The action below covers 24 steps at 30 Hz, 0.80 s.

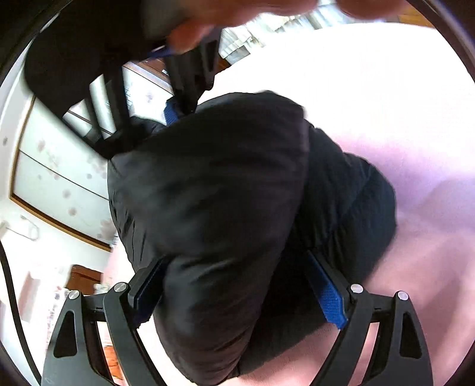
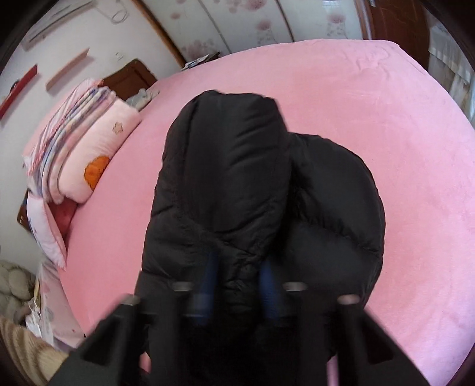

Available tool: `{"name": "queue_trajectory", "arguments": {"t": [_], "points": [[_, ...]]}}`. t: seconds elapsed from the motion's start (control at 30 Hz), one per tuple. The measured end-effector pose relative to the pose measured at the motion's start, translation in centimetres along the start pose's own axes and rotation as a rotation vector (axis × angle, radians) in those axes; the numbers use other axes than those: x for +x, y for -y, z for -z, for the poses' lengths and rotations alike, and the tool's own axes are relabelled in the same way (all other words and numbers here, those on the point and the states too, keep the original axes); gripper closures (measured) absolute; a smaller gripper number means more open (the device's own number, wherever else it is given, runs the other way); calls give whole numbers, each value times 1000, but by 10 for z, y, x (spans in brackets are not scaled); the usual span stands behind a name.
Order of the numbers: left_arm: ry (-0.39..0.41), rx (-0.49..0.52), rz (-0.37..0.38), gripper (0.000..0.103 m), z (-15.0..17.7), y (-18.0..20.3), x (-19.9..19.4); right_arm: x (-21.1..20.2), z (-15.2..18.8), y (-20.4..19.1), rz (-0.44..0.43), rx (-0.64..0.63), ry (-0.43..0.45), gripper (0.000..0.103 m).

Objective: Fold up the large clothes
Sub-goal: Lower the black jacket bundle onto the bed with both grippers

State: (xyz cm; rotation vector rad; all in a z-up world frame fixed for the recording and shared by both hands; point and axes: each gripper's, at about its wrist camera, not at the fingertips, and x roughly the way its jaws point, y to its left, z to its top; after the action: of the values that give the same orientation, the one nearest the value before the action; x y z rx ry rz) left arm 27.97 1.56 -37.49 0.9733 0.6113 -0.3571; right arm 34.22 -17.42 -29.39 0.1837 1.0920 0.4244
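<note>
A black puffy jacket point(image 2: 231, 166) lies bunched on the pink bed cover point(image 2: 386, 124), one part folded over another. My right gripper point(image 2: 239, 285) is shut on a fold of the jacket at its near edge, blue pads blurred. In the left wrist view the jacket point(image 1: 219, 193) fills the middle, and my left gripper point(image 1: 237, 285) has its fingers on either side of a thick fold and grips it. The right gripper point(image 1: 184, 98) also shows in the left wrist view, at the jacket's far end, under a hand.
A stack of folded pink quilts and pillows point(image 2: 80, 142) sits at the left side of the bed. A wardrobe with flower-patterned doors point(image 2: 243, 26) stands behind the bed. A wooden nightstand point(image 2: 130, 77) is at the far left corner.
</note>
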Motion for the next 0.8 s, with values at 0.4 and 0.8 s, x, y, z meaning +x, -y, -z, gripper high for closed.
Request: {"name": "queue_trajectory", "arguments": {"t": [0.4, 0.8], "points": [[108, -465, 224, 15, 83, -228, 4, -14, 59, 32, 106, 123, 108, 93], [-98, -796, 342, 14, 79, -188, 150, 9, 108, 59, 234, 304, 229, 93]]}}
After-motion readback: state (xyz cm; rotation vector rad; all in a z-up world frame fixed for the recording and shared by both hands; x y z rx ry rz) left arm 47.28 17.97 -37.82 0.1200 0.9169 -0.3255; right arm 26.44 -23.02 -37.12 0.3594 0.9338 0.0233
